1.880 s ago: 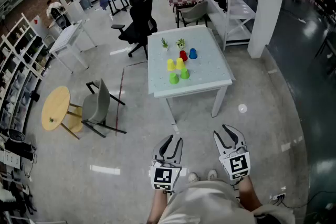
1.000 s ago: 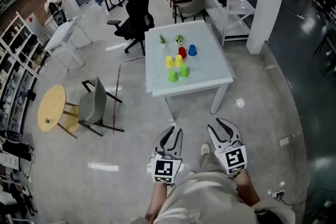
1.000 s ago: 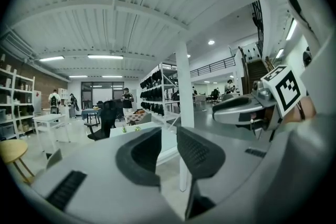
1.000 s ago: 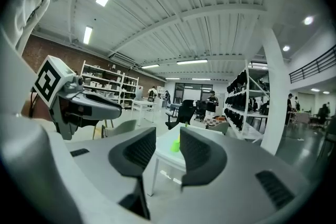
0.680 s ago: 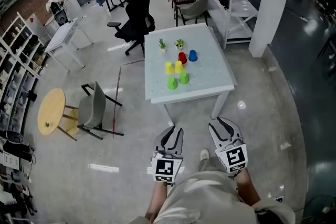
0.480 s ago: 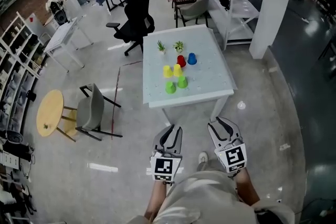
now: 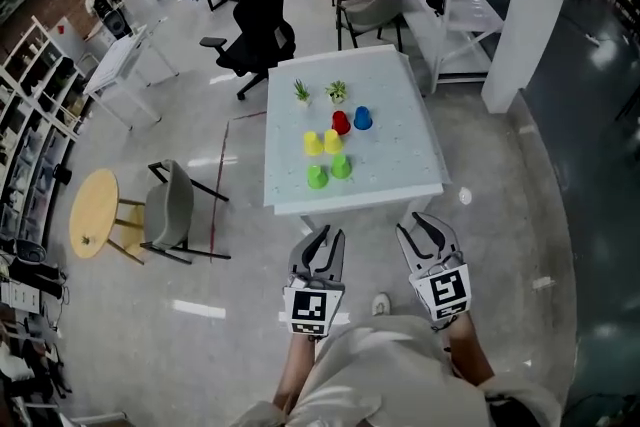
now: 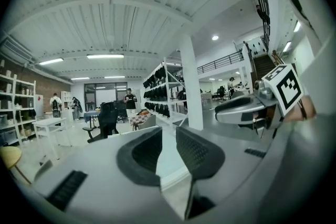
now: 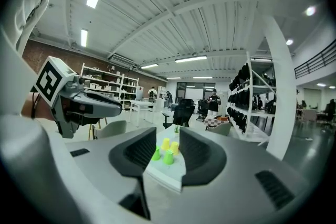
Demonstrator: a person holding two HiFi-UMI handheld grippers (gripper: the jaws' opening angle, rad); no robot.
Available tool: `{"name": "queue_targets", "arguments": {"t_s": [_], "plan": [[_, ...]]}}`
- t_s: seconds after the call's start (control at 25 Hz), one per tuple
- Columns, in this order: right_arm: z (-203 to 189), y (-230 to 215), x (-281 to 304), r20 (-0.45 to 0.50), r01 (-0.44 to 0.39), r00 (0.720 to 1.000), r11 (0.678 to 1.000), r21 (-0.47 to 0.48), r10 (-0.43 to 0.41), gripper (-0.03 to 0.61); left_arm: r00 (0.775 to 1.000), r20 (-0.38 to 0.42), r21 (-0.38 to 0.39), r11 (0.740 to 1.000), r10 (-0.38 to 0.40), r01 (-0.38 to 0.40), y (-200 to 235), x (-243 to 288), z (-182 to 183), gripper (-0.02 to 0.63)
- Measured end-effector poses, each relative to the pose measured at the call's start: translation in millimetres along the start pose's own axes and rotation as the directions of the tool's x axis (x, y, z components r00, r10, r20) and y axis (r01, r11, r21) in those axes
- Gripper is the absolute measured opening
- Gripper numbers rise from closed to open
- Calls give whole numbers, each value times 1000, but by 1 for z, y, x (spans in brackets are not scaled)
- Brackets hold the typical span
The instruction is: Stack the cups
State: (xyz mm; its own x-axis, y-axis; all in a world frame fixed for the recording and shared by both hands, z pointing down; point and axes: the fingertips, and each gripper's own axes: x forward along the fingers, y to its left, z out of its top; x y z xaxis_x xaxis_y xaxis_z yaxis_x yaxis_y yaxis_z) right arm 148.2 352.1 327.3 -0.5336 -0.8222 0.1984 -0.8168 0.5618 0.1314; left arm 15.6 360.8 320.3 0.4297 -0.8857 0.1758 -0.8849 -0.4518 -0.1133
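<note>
The small tapered plastic cups stand loose and unnested near the middle of the pale square worktop [image 7: 352,199]. The yellow cups [image 7: 313,144] sit side by side, and the green cups [image 7: 317,177] are a little nearer the person. The red cup [image 7: 341,122] and blue cup [image 7: 362,118] are just beyond, in front of two small potted plants [image 7: 301,92].

They look light, thin-walled and smooth, so they probably flex under a hard squeeze and would skid or tip at a careless nudge. They seem to stand mouth-down, though they are too small here to be sure. If so, the sensible hold is a gentle pinch across the wall near the stiffer closed end, lifting one straight up and lowering it over another.

Both grippers are held low before the person's body. They point toward the worktop but are well short of its near edge and touch nothing. The left gripper [image 7: 321,243] has its jaws drawn almost together, leaving only a slit with nothing between the pads. The right gripper [image 7: 424,232] is clenched the same way and also empty, and the green and yellow cups show far off through its narrow gap. Both would need to spread well apart before taking a cup.
</note>
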Motion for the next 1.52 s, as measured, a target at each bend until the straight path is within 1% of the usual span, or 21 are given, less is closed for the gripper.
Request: {"name": "queue_targets", "arguments": {"t_s": [0.24,0.44,0.68,0.8,1.04,1.24,1.52], "plan": [[-4,-27,25,1,-33,999,999,8,33,130,999,-18,1,999,32,-32,4,30,3,87],[-6,-42,40,2,-46,999,999,20,45,129,999,-32,-2,999,44,-44,10,48,3,86],[-4,-54,60,1,-48,999,999,9,48,129,999,-18,0,999,51,-51,22,70,4,83],[-3,-60,69,7,-48,999,999,1,48,129,999,-25,-4,999,46,-46,27,80,2,83],[-3,-67,92,-18,-37,999,999,6,37,129,999,-21,1,1000,30,-30,45,100,2,83],[-1,-71,123,-17,-32,999,1000,-1,32,129,1000,-20,2,1000,16,-16,67,121,-2,82],[5,-75,165,-31,-8,999,1000,1,8,129,1000,-15,7,1000,-25,25,101,150,-1,81]]}}
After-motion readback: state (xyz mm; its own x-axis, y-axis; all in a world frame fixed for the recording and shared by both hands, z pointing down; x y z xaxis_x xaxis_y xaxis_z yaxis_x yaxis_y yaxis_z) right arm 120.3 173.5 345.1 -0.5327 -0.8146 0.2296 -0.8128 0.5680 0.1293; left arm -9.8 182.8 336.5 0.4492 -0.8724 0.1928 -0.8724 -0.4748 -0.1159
